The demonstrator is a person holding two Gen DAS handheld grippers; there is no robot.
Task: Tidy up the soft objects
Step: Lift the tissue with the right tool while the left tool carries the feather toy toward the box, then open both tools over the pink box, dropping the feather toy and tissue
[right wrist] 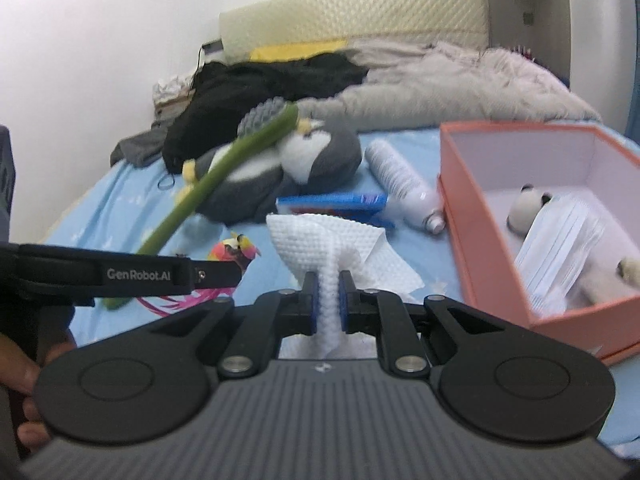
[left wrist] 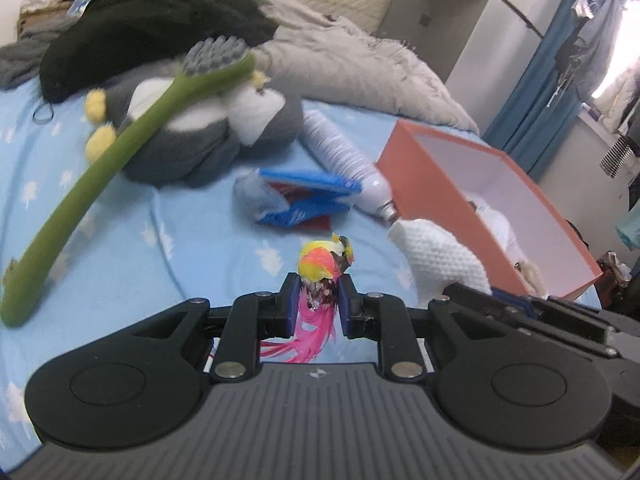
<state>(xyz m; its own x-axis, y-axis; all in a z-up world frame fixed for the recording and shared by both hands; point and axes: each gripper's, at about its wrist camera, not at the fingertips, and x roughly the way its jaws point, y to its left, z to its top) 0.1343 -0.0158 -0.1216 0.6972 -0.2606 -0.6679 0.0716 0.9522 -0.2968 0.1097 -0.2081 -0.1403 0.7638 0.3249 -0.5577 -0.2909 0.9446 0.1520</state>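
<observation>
My left gripper [left wrist: 318,286] is shut on a small feathered toy bird [left wrist: 324,264] with pink tail feathers, held above the blue bedsheet; it also shows in the right wrist view [right wrist: 234,254]. My right gripper [right wrist: 328,284] is shut on a white textured cloth [right wrist: 320,240], also seen in the left wrist view [left wrist: 440,256]. An orange box [right wrist: 520,136] at the right holds a small plush [right wrist: 528,206] and a stack of white face masks [right wrist: 560,240]. A grey penguin plush [left wrist: 192,128] lies further back.
A long green brush [left wrist: 100,172] leans across the penguin. A blue packet [left wrist: 304,196] and a white bottle [left wrist: 344,160] lie beside the box. Black clothes [left wrist: 140,32] and a grey blanket [left wrist: 360,64] cover the far bed.
</observation>
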